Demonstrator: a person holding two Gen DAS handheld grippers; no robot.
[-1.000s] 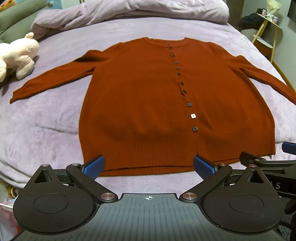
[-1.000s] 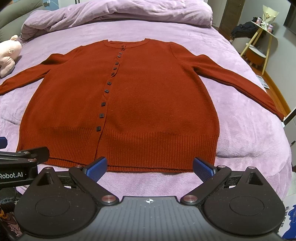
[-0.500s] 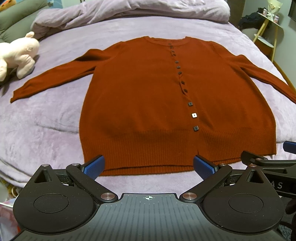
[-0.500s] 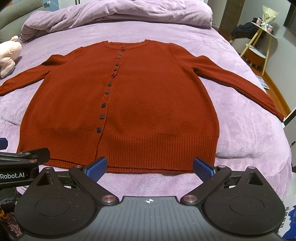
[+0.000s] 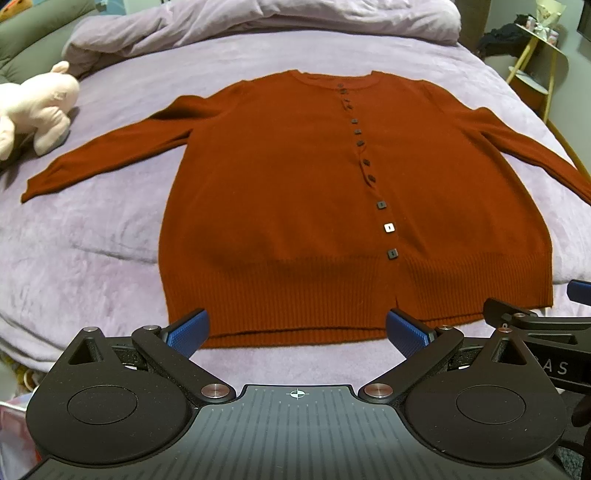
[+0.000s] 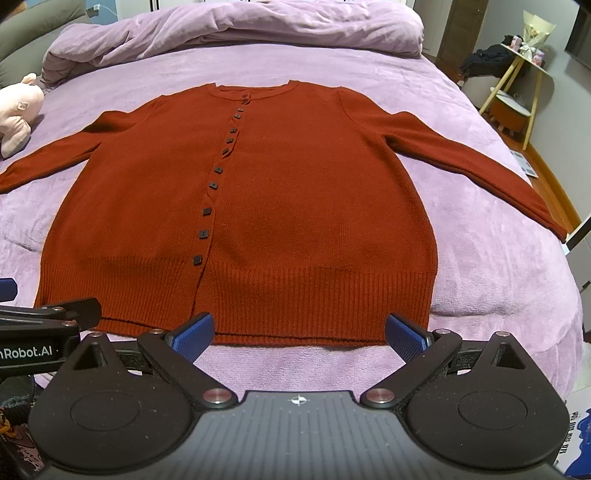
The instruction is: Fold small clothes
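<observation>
Looking forward along both pairs of fingers, we see a rust-red knitted cardigan (image 5: 280, 206) spread flat and face up on a lilac bedspread (image 5: 74, 258), buttoned down the front, neckline farthest from us. Our left gripper (image 5: 295, 330) hovers with its blue-padded jaws spread wide and holding nothing; the cardigan's ribbed hem lies just ahead of and between the pads. Our right gripper (image 6: 299, 332) is likewise wide open and empty, with the same hem just beyond its pads. A row of small dark square buttons (image 6: 207, 211) runs from collar to hem; one near the bottom shines white in the left view. Both long sleeves stretch outward and slightly toward us, well beyond either jaw's span. Far off past the left jaws, a pale pink plush toy (image 5: 33, 110) lies near the left sleeve, and a rumpled lilac duvet (image 6: 236, 29) lies beyond the neckline.
</observation>
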